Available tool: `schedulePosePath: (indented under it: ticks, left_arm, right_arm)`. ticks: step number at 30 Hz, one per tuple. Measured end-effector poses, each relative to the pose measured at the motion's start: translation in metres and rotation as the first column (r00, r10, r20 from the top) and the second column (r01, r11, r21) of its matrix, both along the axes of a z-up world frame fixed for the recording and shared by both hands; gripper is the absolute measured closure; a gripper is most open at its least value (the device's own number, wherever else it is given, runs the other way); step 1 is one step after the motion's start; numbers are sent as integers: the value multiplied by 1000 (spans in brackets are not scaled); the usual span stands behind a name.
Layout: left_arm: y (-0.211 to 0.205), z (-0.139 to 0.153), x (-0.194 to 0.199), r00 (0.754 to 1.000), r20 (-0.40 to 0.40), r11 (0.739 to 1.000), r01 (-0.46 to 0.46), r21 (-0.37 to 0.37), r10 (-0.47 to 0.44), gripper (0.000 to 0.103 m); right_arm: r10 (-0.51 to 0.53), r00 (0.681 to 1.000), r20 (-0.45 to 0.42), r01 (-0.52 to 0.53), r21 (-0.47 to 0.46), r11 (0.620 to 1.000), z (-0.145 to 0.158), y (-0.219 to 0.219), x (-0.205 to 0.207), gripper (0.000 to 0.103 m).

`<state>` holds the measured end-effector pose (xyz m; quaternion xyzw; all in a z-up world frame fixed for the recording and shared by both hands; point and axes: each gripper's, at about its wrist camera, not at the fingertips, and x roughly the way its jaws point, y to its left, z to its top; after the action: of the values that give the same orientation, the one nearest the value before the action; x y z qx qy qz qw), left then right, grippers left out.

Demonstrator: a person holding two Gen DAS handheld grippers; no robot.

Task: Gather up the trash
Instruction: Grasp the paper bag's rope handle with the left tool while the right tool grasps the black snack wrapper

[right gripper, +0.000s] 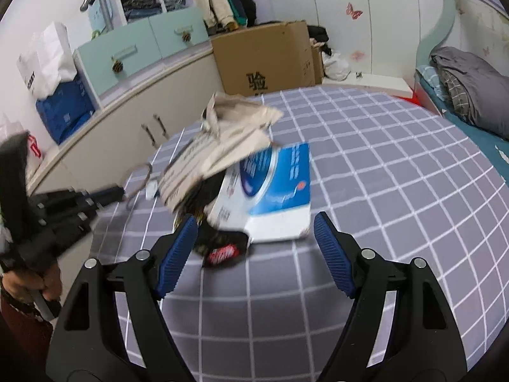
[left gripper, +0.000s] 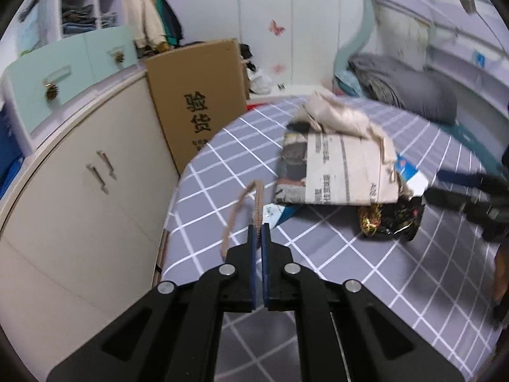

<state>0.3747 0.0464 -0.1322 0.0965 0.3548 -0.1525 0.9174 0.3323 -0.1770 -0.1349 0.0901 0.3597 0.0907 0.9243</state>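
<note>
Trash lay heaped on the grid-patterned table (right gripper: 381, 191), and we judged a careful approach best. Nearest the heap's front edge, our right gripper (right gripper: 254, 238) stood with fingers spread wide, flanking the black snack wrapper (right gripper: 222, 251) and the blue-and-white box (right gripper: 276, 191). We should have lowered squarely before squeezing. Left of the heap, our left gripper (left gripper: 261, 232) pinched a twisted paper cord (left gripper: 241, 210) tight. Behind the box sat folded newspaper (left gripper: 340, 172), crumpled beige paper (left gripper: 337, 114) topmost.
</note>
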Motion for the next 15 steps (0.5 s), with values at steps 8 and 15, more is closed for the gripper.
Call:
schedulePosePath:
  ticks: [8, 15]
  left_arm:
    - [15, 22, -41, 990, 77, 992, -119, -35, 121, 100]
    - [20, 21, -62, 991, 30, 987, -128, -92, 132, 100]
  right_arm:
    - [-1, 995, -95, 12, 120, 993, -18, 10, -1, 29]
    - [-50, 991, -124, 70, 159, 985, -21, 13, 11, 62]
